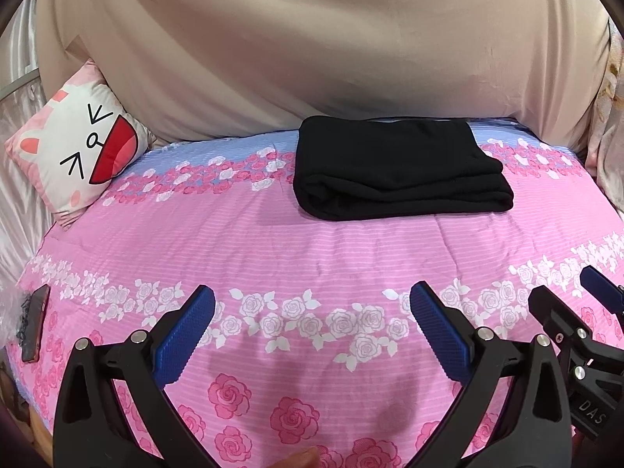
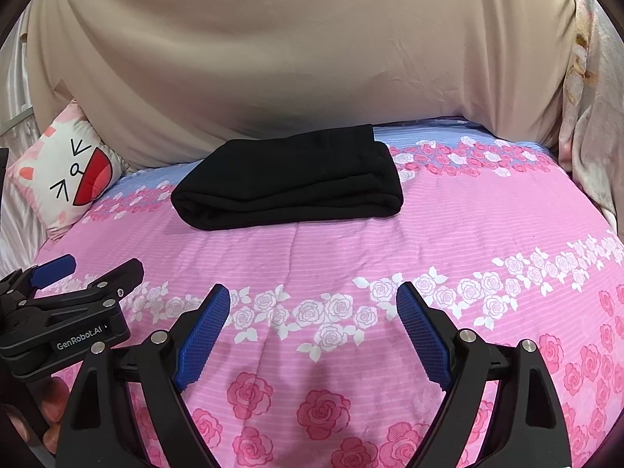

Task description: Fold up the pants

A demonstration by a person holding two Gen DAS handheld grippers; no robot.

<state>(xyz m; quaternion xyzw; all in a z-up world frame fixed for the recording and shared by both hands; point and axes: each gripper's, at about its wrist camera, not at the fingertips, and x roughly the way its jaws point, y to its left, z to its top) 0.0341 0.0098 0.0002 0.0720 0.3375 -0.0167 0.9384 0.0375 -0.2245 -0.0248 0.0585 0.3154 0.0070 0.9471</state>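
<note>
The black pants (image 1: 397,167) lie folded into a thick rectangle at the far side of the pink floral bedspread (image 1: 296,249); they also show in the right wrist view (image 2: 292,183). My left gripper (image 1: 312,308) is open and empty, hovering over the near part of the bed, well short of the pants. My right gripper (image 2: 313,304) is open and empty too, beside the left one. The right gripper shows at the right edge of the left wrist view (image 1: 577,312), and the left gripper shows at the left of the right wrist view (image 2: 78,273).
A cat-face cushion (image 1: 78,148) leans at the far left of the bed. A beige cloth (image 1: 331,39) hangs behind the bed. A phone (image 1: 35,323) lies at the bed's left edge. Light curtains (image 2: 592,117) hang at the right.
</note>
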